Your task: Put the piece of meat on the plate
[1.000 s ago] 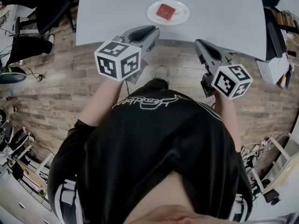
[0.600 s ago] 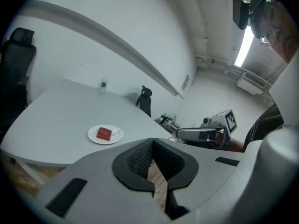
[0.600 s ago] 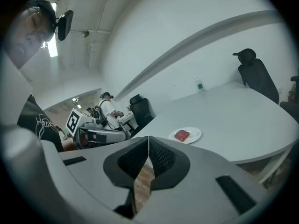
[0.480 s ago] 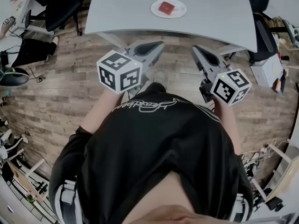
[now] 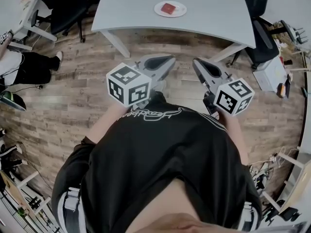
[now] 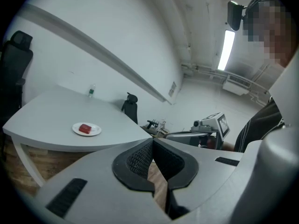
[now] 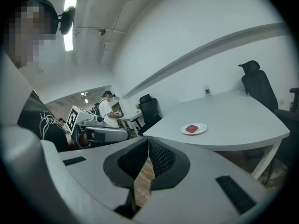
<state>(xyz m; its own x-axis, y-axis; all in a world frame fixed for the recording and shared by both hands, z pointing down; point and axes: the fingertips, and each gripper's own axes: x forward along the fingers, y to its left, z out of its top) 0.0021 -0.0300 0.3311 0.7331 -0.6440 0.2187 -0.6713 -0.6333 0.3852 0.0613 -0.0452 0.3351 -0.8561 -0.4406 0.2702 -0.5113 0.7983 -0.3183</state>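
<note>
A red piece of meat (image 5: 168,8) lies on a small white plate (image 5: 179,10) near the front edge of the grey table (image 5: 136,8). Both grippers hang over the wooden floor, well short of the table. My left gripper (image 5: 168,61) is shut with nothing in it, and my right gripper (image 5: 196,63) is also shut and empty. In the left gripper view the jaws (image 6: 152,140) meet at the tip, and the meat (image 6: 84,128) on its plate (image 6: 95,130) lies far off to the left. In the right gripper view the closed jaws (image 7: 148,138) point left of the meat (image 7: 191,129).
Black office chairs stand at the table's left (image 5: 63,6) and right (image 5: 260,25). A seated person's legs (image 5: 24,64) show at the far left. A small bottle (image 6: 91,90) stands at the table's far side. Boxes and cables (image 5: 272,72) lie by the right wall.
The table with the plate has drawn away toward the top of the head view and looks smaller. Both grippers have come back from the table edge and now hang over the floor.
</note>
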